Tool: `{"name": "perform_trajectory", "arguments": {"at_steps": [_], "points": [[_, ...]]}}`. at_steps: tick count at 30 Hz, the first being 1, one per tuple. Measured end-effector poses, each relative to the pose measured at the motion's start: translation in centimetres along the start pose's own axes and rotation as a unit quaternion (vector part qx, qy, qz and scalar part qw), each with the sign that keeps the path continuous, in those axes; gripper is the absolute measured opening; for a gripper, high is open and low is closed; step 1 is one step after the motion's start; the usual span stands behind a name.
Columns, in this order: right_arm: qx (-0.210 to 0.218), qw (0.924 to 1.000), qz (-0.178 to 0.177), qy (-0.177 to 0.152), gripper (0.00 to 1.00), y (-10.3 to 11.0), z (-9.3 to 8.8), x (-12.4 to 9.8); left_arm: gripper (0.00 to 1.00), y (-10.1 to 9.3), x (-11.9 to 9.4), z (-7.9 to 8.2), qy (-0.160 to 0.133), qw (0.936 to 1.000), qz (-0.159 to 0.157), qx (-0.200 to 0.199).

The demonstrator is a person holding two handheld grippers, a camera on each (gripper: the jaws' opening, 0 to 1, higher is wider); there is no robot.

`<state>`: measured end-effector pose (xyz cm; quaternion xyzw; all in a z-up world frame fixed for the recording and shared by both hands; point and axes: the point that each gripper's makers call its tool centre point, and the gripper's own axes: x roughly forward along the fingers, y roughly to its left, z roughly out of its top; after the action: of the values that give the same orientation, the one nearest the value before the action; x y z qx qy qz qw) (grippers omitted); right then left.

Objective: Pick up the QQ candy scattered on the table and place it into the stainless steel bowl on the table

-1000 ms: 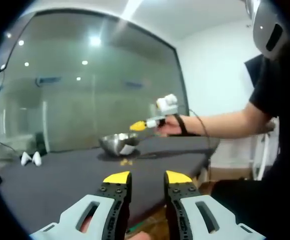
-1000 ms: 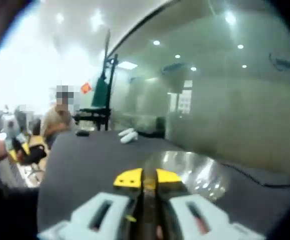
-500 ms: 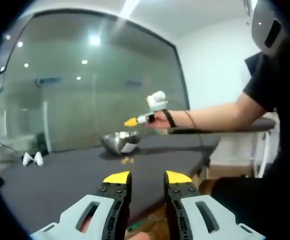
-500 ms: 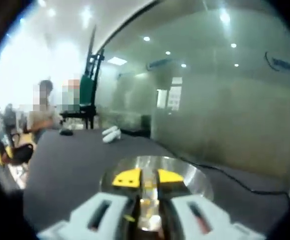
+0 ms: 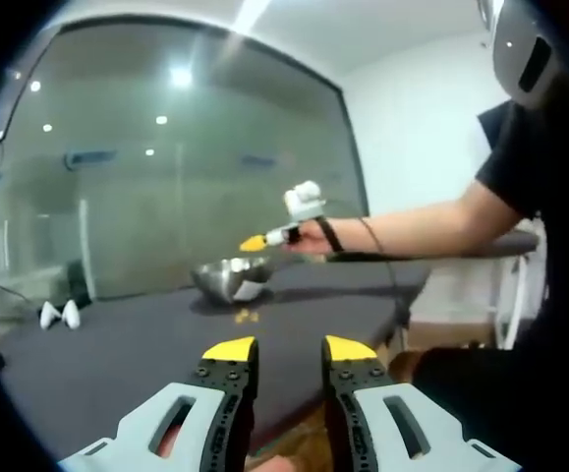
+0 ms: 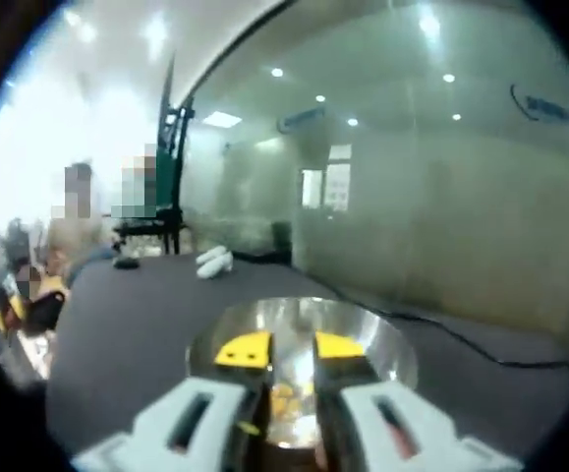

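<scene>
In the left gripper view, the left gripper is nearest, held low at the near edge of the dark table. Its jaws stand apart with nothing between them. Farther on the table lie a few yellow candies, just in front of the steel bowl. The right gripper hangs above the bowl, held by a hand.

In the right gripper view, the right gripper has its jaws a little apart and holds nothing; yellow candies lie in the bowl directly under it. Two white objects lie at the far end of the table. Behind them is a glass wall.
</scene>
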<state>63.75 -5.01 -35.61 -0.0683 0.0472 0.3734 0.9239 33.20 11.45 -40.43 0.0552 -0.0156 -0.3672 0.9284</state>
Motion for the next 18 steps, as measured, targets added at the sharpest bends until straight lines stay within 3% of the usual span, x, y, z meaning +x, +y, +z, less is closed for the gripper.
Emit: {"name": "perform_trajectory", "arguments": {"at_steps": [12, 18], "points": [[0.001, 0.9985, 0.041, -0.037, 0.17, 4.3, -0.4, -5.5, 0.27, -0.4, 0.6, 0.1, -0.001, 1.0000, -0.005, 0.003], [-0.001, 0.9980, 0.061, -0.018, 0.20, 6.2, -2.7, -8.1, 0.27, -0.9, 1.0, 0.9, -0.016, 0.9998, -0.015, 0.001]]}}
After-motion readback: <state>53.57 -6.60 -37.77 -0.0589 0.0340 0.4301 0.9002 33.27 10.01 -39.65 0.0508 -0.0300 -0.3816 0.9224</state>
